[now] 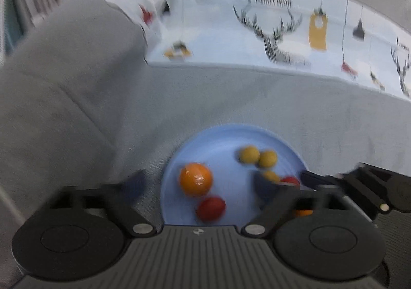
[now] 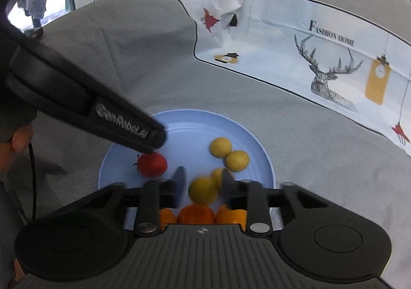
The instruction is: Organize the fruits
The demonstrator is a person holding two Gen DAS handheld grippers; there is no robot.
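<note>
Left gripper (image 1: 203, 183) is hovering wide open, empty, over the round light-blue plate (image 1: 221, 140) holding a wrapped orange (image 1: 195, 179). Right gripper (image 2: 203, 183) is standing part-open; the blurred yellow round fruit (image 2: 203, 191) between its fingers is sitting free, over that plate on the grey fabric surface (image 2: 308, 147).

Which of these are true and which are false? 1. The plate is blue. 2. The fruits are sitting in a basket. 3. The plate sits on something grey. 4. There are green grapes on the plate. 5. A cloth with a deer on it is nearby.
1. The blue plate is blue. True.
2. The fruits are in a basket. False: the red fruit and the yellow fruits lie on the flat plate.
3. The plate sits on something grey. True: it rests on the grey fabric.
4. There are green grapes. False: I see only red, yellow and orange fruit.
5. A deer cloth is nearby. True, it lies beyond the plate.
</note>
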